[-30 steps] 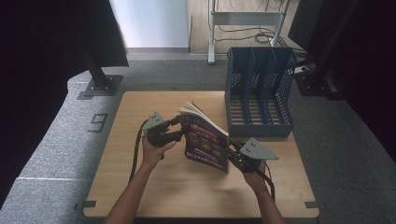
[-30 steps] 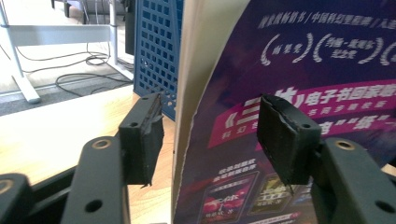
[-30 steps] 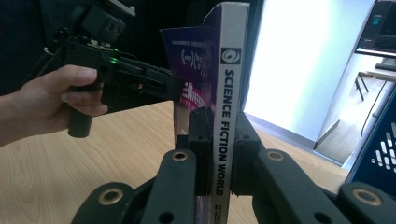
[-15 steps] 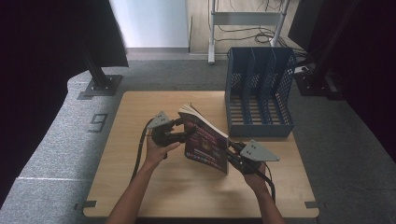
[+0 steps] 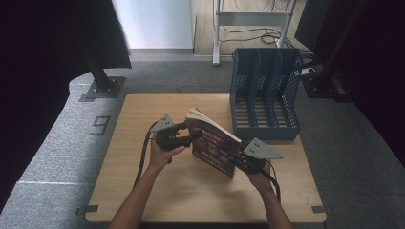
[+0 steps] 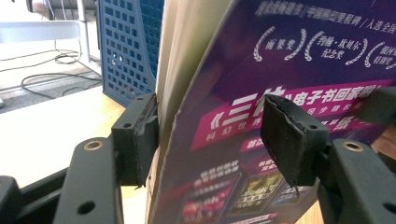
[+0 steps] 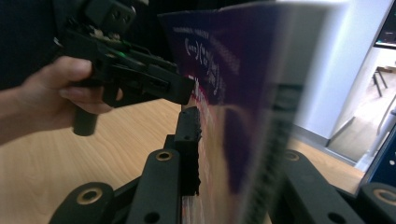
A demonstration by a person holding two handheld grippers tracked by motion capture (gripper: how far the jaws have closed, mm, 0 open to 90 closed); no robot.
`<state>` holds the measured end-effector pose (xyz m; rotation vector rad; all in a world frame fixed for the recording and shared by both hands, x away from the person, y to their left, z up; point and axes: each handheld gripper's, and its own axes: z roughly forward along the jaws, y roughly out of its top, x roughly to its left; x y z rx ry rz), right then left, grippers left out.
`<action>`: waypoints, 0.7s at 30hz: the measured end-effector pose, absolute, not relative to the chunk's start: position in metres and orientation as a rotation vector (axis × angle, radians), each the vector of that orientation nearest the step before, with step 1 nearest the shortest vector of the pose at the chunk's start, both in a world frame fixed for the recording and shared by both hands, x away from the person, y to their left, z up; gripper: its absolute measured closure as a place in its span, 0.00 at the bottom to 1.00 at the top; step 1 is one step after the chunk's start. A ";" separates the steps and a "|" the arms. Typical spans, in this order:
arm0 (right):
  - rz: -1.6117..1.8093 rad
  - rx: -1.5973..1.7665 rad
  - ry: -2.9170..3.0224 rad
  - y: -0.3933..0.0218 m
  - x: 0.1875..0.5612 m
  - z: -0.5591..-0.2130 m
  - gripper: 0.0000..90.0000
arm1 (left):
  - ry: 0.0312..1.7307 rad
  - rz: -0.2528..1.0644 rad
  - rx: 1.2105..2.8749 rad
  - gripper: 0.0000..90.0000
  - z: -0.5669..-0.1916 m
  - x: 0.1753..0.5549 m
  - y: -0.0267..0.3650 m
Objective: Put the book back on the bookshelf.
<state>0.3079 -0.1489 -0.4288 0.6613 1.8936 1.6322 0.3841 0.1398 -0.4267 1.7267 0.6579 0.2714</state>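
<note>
A paperback book with a purple cover stands upright on its lower edge at the middle of the wooden table. My right gripper is shut on its near end by the spine; in the right gripper view one jaw presses the cover and the other is hidden behind the book. My left gripper is open at the book's far end. Its jaws straddle the book, one pad against the pages and the other pad just off the cover.
A blue mesh file rack with several slots stands at the table's back right, close behind the book, and shows in the left gripper view. Bare tabletop lies to the left and front. Grey carpet surrounds the table.
My left gripper has slid right towards the book, so its open jaws now straddle the book's end. The right gripper and the book have barely shifted.
</note>
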 end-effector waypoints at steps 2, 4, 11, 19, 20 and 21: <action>1.609 0.652 1.901 -0.143 0.310 -0.428 0.82 | 0.659 0.267 1.727 0.42 -0.427 0.384 0.141; 1.593 0.650 1.913 -0.139 0.313 -0.428 0.84 | 0.661 0.267 1.725 0.42 -0.427 0.384 0.141; 1.596 0.673 1.920 -0.137 0.318 -0.427 0.85 | 0.664 0.273 1.727 0.42 -0.427 0.382 0.141; 1.613 0.715 1.923 -0.137 0.324 -0.428 0.88 | 0.666 0.282 1.733 0.42 -0.427 0.382 0.139; 1.614 0.721 1.918 -0.137 0.325 -0.428 0.89 | 0.667 0.286 1.735 0.42 -0.427 0.381 0.139; 1.612 0.728 1.915 -0.137 0.325 -0.428 0.89 | 0.667 0.291 1.737 0.42 -0.427 0.381 0.139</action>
